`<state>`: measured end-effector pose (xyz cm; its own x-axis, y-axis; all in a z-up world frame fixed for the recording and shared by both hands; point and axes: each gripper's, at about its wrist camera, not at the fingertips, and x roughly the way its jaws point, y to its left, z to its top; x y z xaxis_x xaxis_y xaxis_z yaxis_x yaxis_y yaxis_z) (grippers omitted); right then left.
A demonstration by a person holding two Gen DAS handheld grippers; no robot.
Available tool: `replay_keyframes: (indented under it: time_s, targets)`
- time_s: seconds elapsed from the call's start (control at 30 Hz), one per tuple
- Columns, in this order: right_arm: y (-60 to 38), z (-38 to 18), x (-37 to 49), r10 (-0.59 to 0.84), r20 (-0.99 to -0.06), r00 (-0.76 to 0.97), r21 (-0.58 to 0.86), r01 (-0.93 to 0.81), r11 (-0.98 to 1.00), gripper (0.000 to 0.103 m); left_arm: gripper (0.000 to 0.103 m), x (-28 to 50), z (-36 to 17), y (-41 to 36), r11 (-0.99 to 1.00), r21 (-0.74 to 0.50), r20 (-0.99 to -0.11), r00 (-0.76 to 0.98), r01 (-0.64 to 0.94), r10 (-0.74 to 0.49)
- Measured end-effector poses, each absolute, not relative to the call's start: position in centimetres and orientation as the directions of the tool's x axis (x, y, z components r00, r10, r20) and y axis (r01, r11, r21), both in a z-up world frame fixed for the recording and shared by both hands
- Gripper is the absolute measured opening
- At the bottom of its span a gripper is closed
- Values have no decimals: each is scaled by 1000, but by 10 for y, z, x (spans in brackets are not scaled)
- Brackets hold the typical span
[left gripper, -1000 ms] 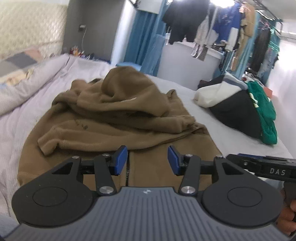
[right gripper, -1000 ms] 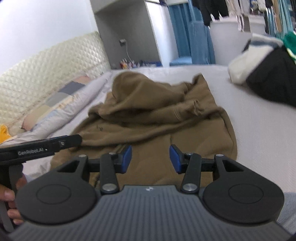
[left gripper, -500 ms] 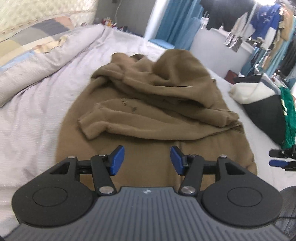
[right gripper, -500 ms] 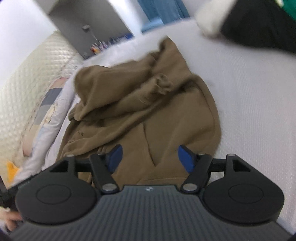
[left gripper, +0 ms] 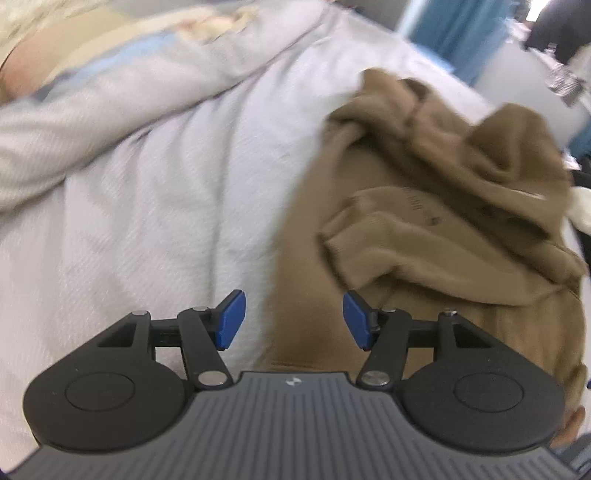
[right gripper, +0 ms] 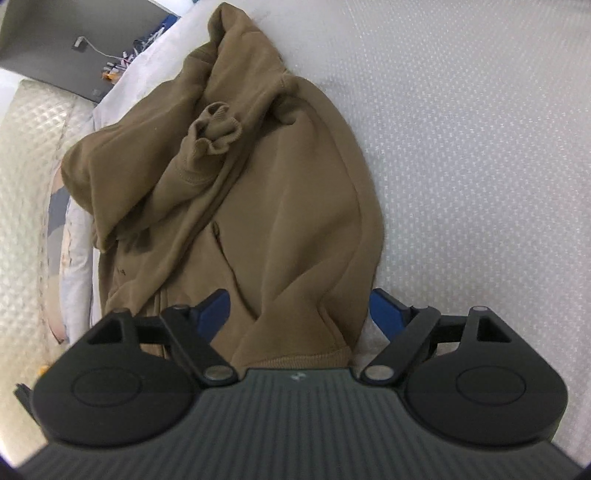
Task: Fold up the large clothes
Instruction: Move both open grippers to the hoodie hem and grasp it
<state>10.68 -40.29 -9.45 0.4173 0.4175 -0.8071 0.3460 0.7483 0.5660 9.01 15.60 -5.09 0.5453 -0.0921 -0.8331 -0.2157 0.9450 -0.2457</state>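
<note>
A brown hoodie [right gripper: 258,192] lies crumpled on the bed, sleeves and hood bunched over its body; it also shows in the left wrist view [left gripper: 424,229]. My left gripper [left gripper: 293,319] is open, low over the hoodie's left bottom edge where it meets the sheet. My right gripper [right gripper: 299,314] is open wide, its jaws either side of the hoodie's right bottom corner and hem. A sleeve cuff [right gripper: 216,127] sits bunched on top.
The pale bed sheet [right gripper: 461,147] stretches to the right of the hoodie. A rumpled light quilt [left gripper: 110,122] and a padded headboard [right gripper: 26,166] lie to the left. Blue curtains [left gripper: 458,33] hang at the back.
Both grippers have dropped close to the hoodie's bottom edge, left toward the left corner, right toward the right corner. The right jaws have opened wider around the hem.
</note>
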Motion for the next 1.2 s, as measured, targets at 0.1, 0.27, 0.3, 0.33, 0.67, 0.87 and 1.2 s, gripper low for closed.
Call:
replay_keyframes:
  time_s: [0.1,0.27,0.3,0.33,0.67,0.87,1.2]
  targets:
    - [-402,-96,111,414,-811,412,560,347,752,84,64,96,-62,159,929,-303,-839,522,-212,-155]
    - [-406,-104,121,395,-844,363,521,378,765,84,64,112,-79,141,951,-247,-882,449,-184,-142]
    - [-405,-105,123,392,-847,359,517,382,766,84,64,115,-83,138,950,-262,-884,436,-167,-168]
    - [-405,-107,125,389,-850,355,512,384,768,84,64,117,-86,136,947,-279,-884,427,-159,-189]
    - [-393,-129,149,369,-877,307,470,397,788,86,65,99,-79,166,800,-586,-725,528,-133,-443]
    - [-376,-118,146,437,-838,327,528,283,801,87,65,87,-73,179,687,-723,-601,563,-78,-568]
    - [-348,-117,135,433,-871,232,480,210,852,86,65,105,-94,161,784,-554,-807,410,-280,-424]
